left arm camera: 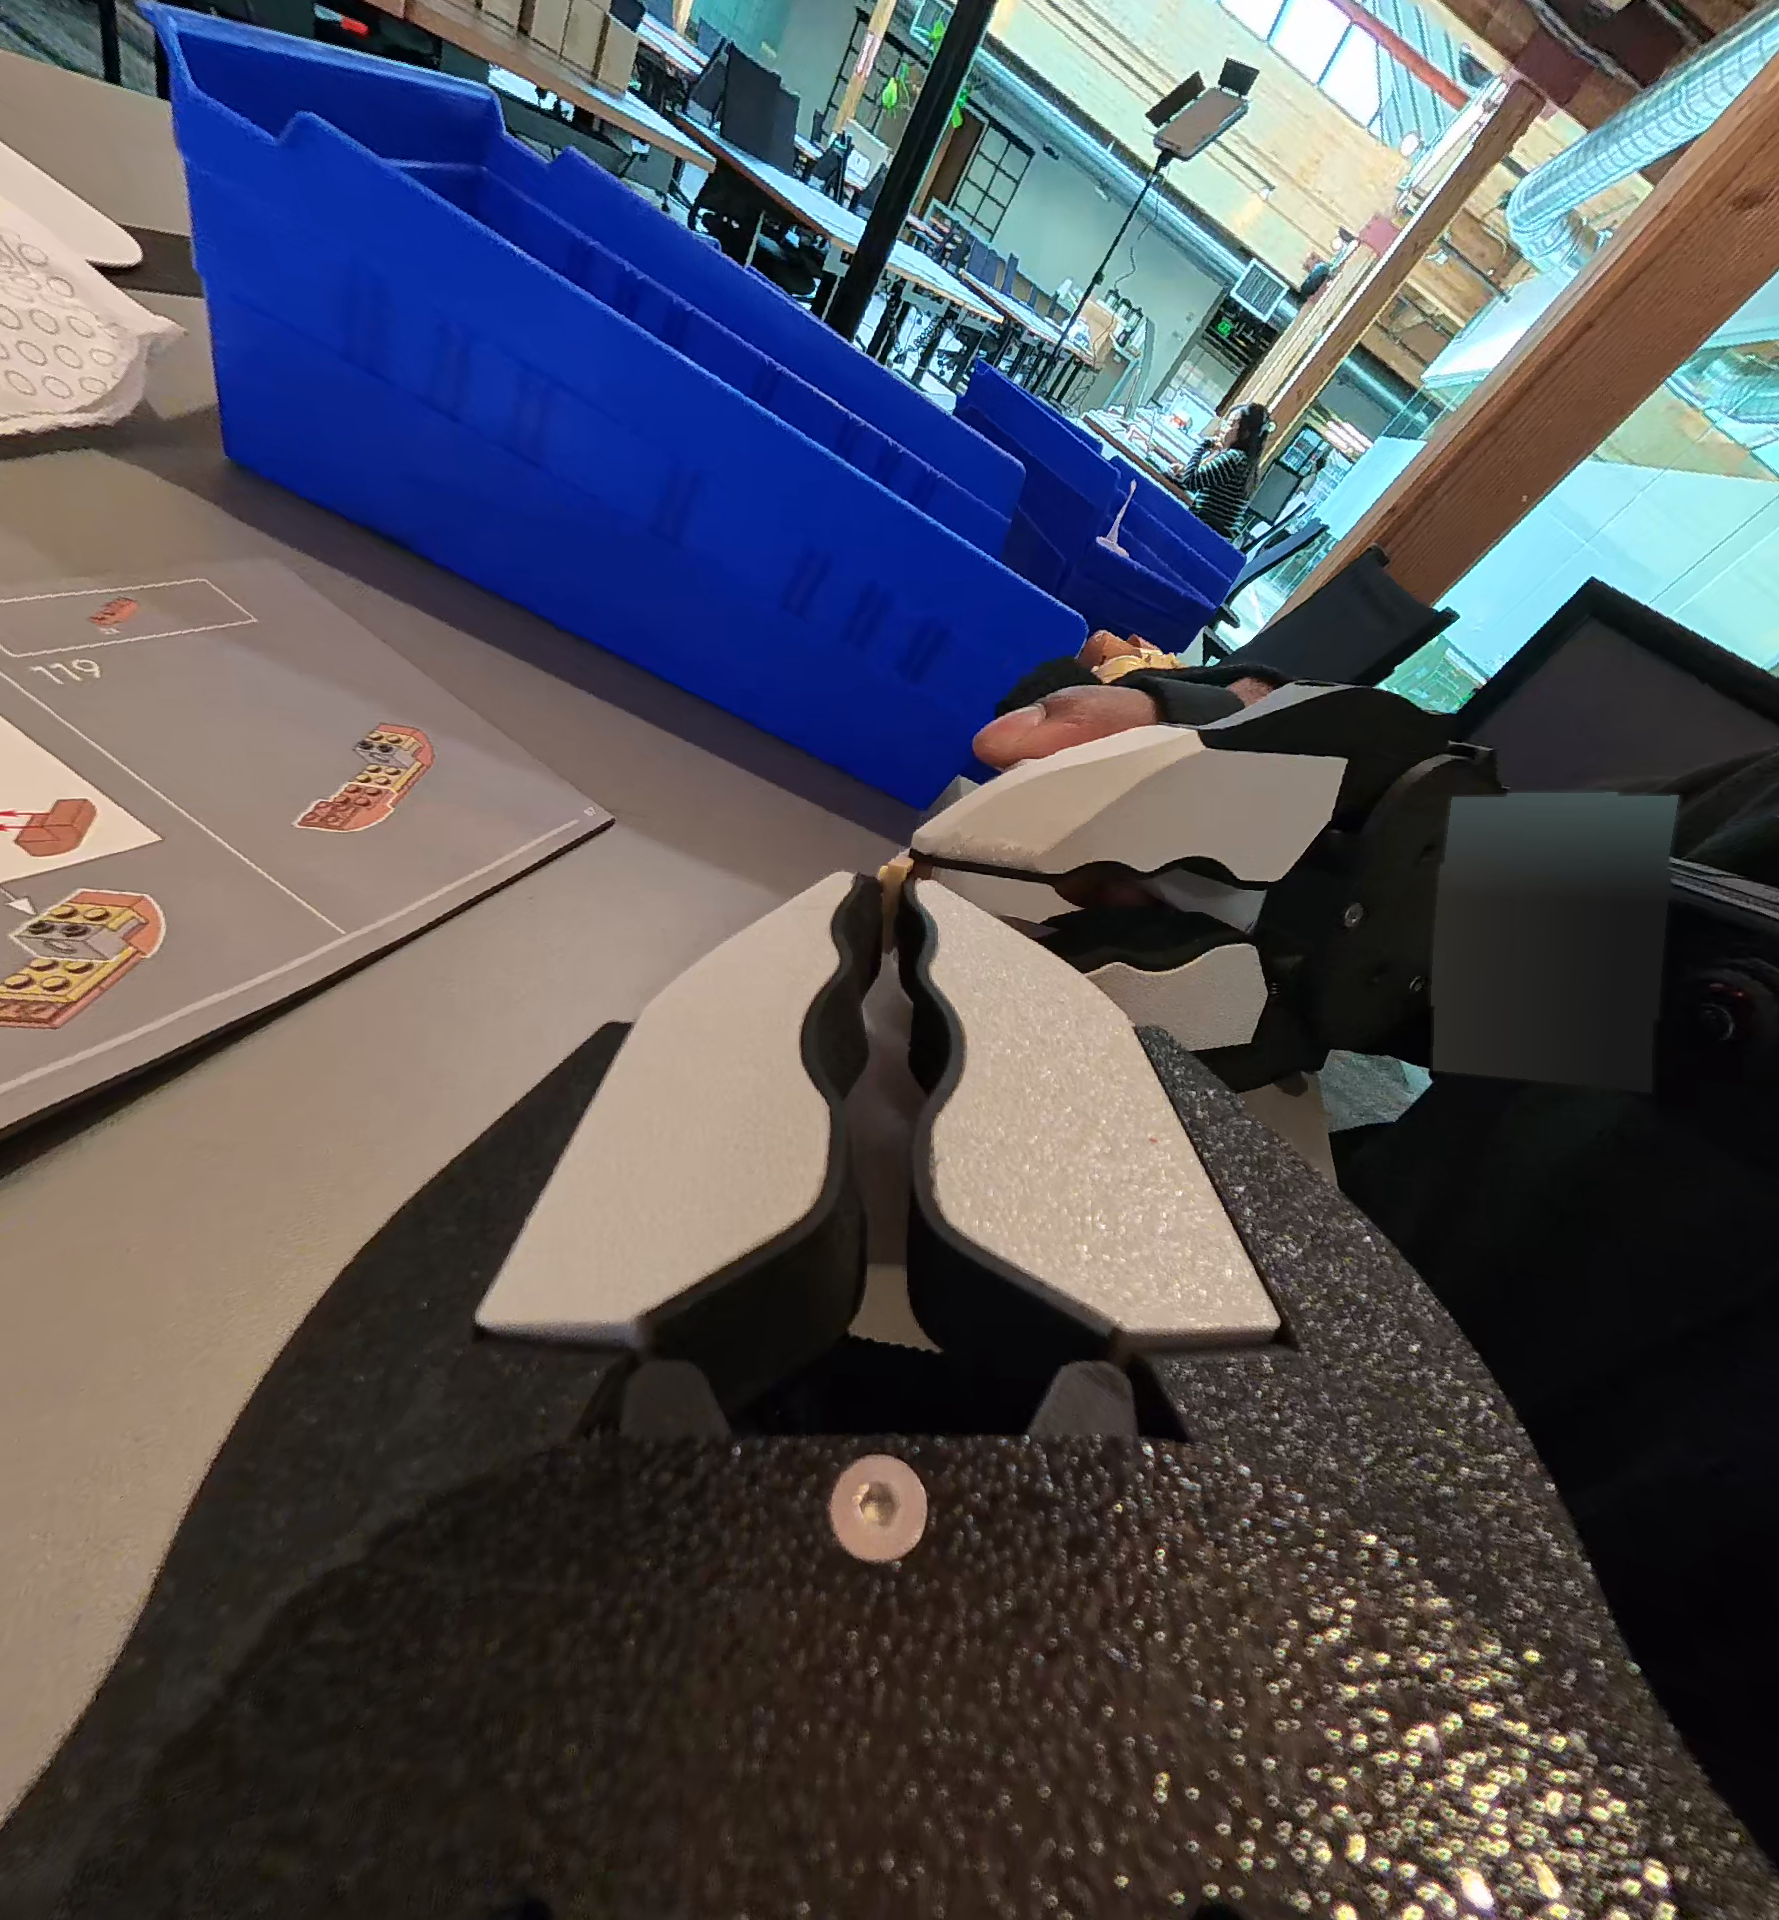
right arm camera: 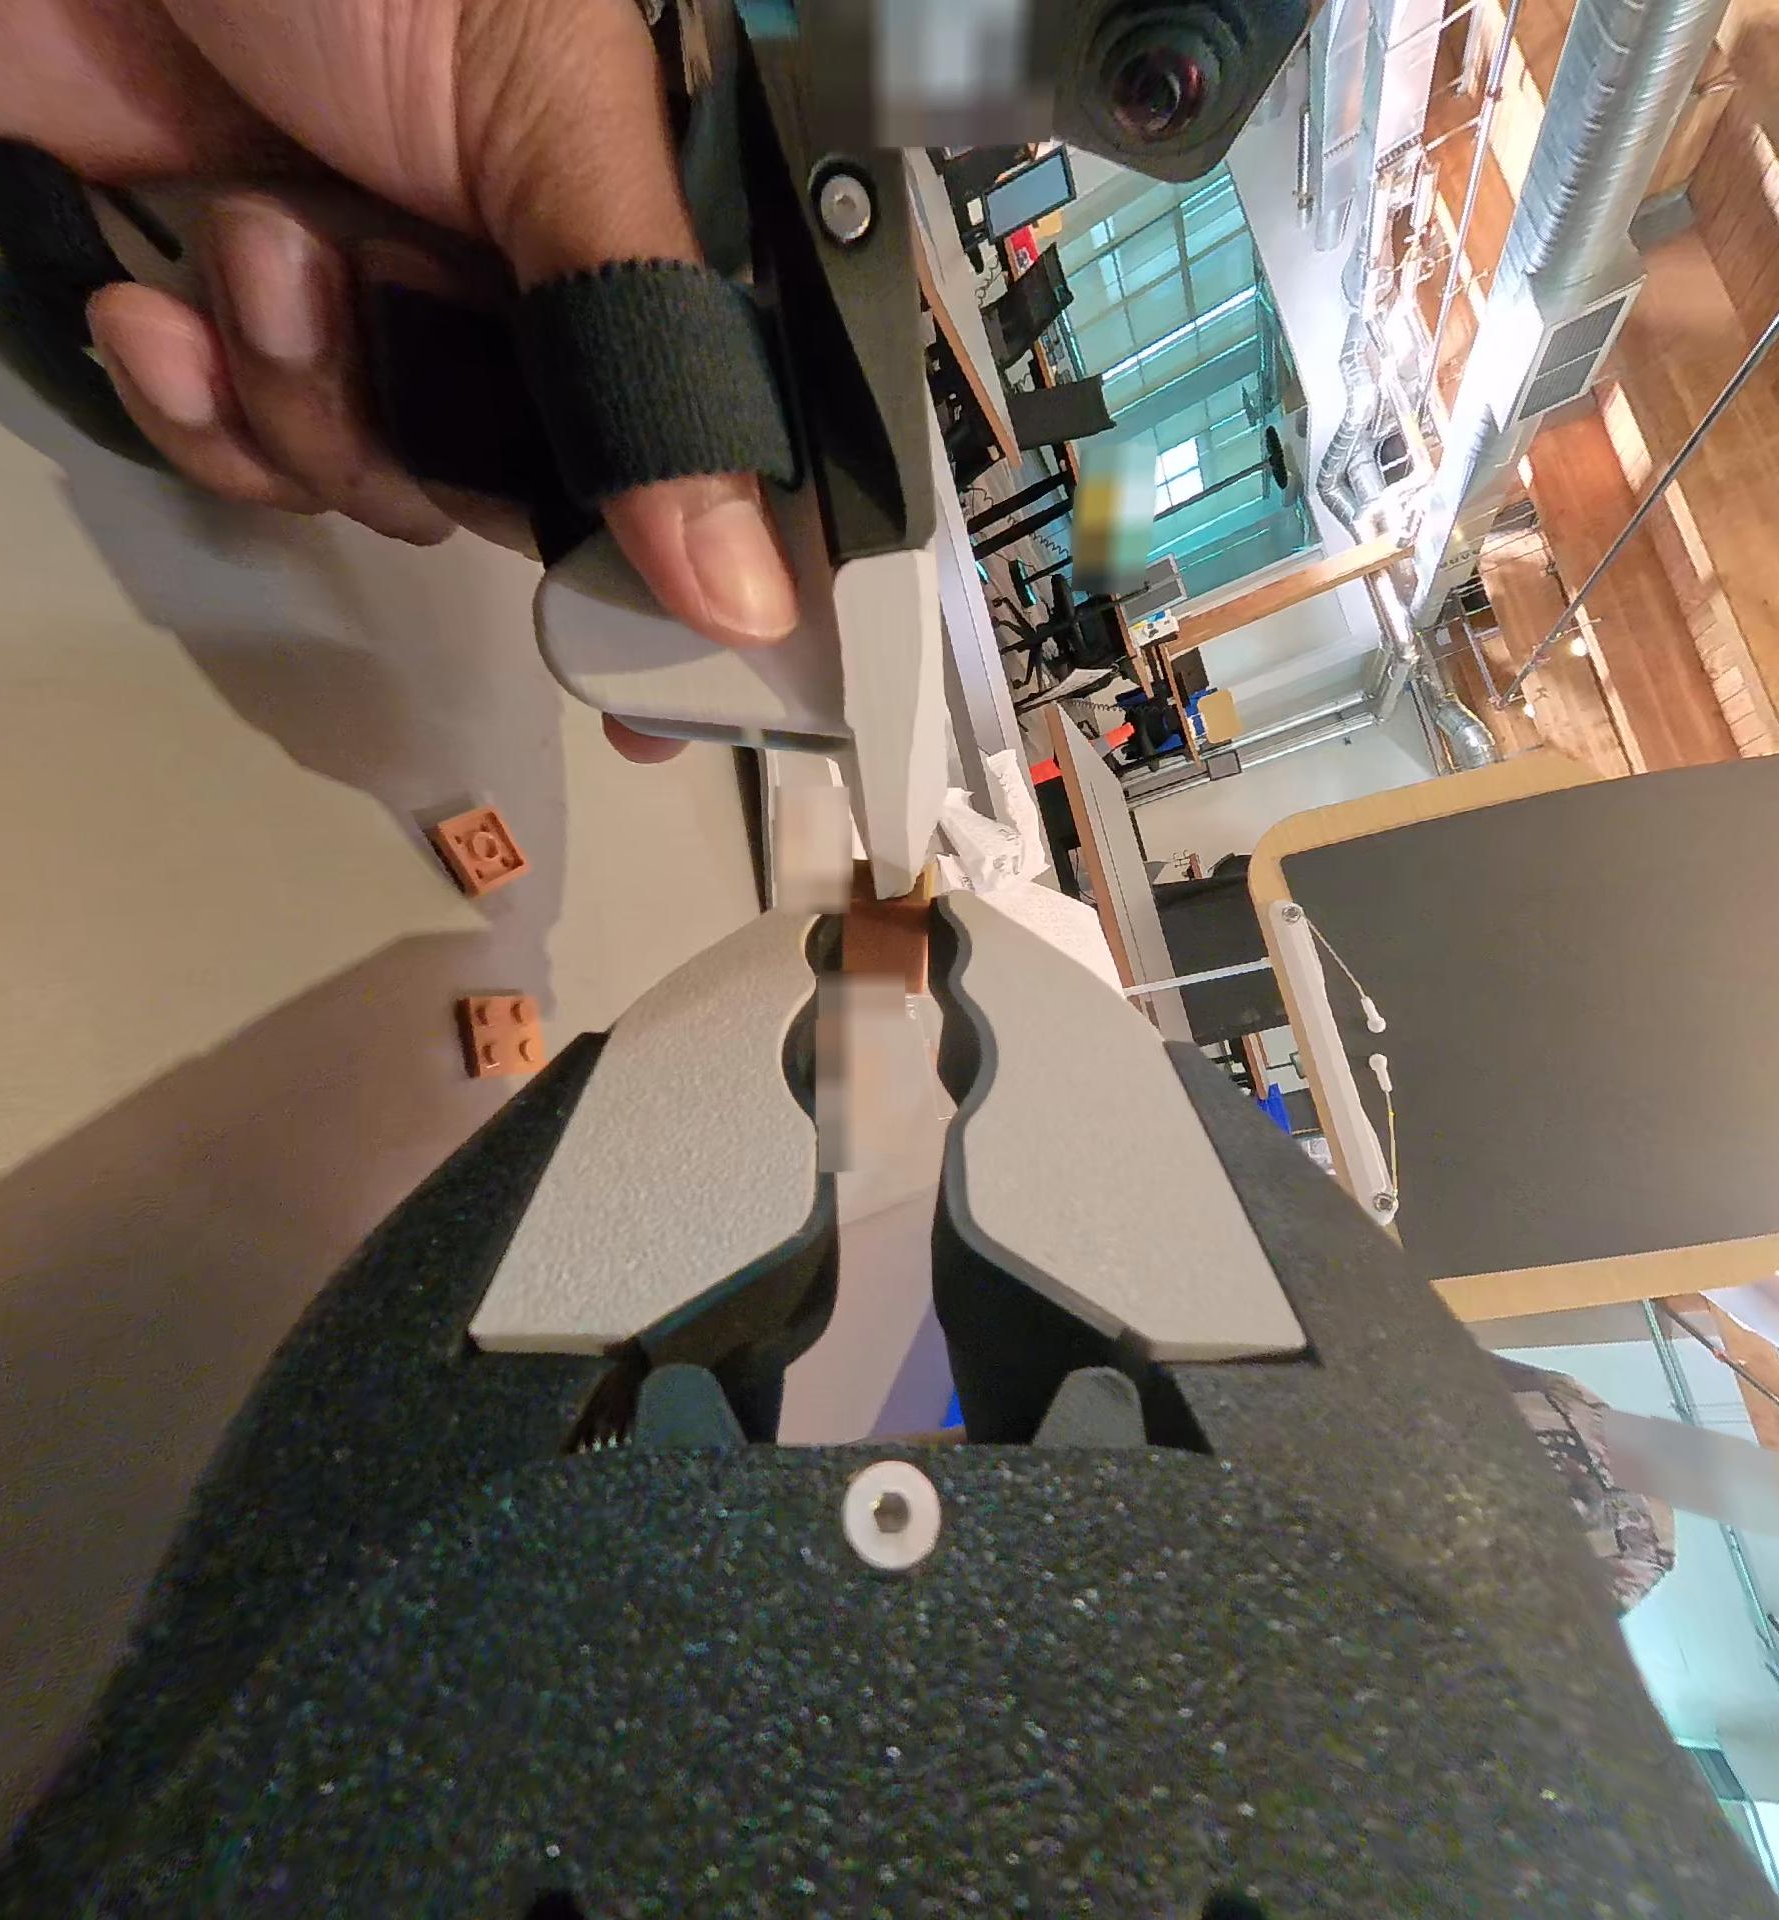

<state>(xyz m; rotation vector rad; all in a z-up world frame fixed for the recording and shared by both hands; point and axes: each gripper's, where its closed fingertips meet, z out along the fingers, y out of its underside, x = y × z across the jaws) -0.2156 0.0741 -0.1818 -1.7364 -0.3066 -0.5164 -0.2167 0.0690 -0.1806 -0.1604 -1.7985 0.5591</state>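
The left wrist view looks from low over the grey table (left arm camera: 656, 727), along its own fingers, toward the blue bins (left arm camera: 594, 436) and the hall behind. The right wrist view is rolled on its side and looks along its fingers, very near. Both views share the spot where the two grippers meet, and each shows the other gripper close in front.

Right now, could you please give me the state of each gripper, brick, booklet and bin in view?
Left gripper: shut on a thin tan piece.
Right gripper: shut on a brown brick.
Two brown plates: loose on the table, apart.
Instruction booklet: open, flat.
Blue bin: upright.
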